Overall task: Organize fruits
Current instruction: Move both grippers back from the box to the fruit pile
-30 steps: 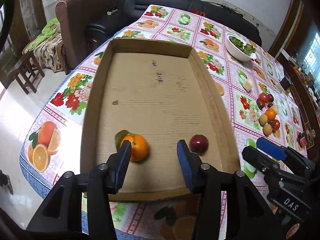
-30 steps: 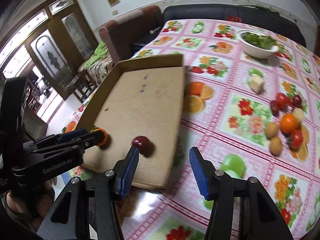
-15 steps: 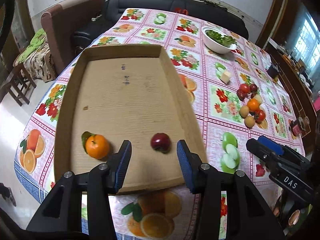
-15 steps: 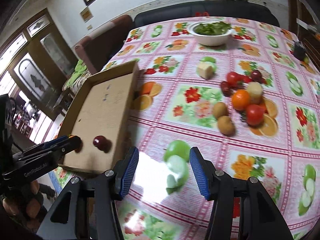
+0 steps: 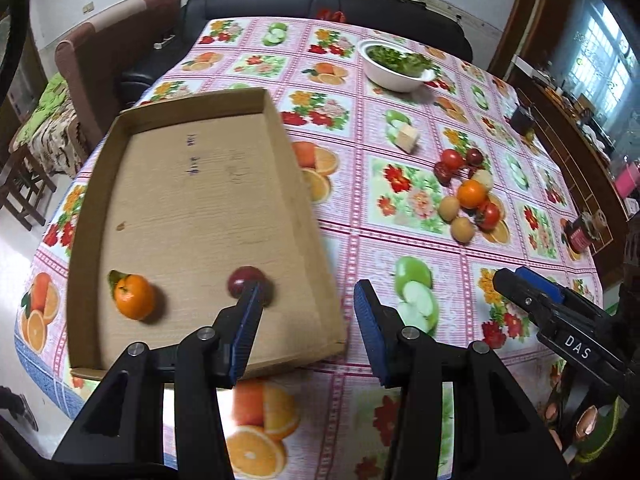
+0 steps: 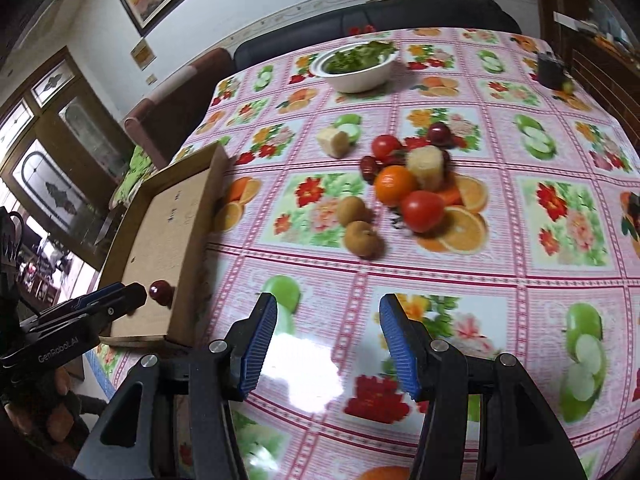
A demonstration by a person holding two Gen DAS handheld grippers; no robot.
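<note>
Flowery cloth covers the worktop. On it sits a box with an orange and a dark red fruit inside. More fruits lie in a pile well apart from the box. The left hand-held gripper is spread and holds nothing. The right hand-held gripper is spread too, over bare cloth.

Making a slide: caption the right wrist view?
Open right tongs hover empty over the tablecloth, facing loose fruit beside the cardboard tray.
</note>
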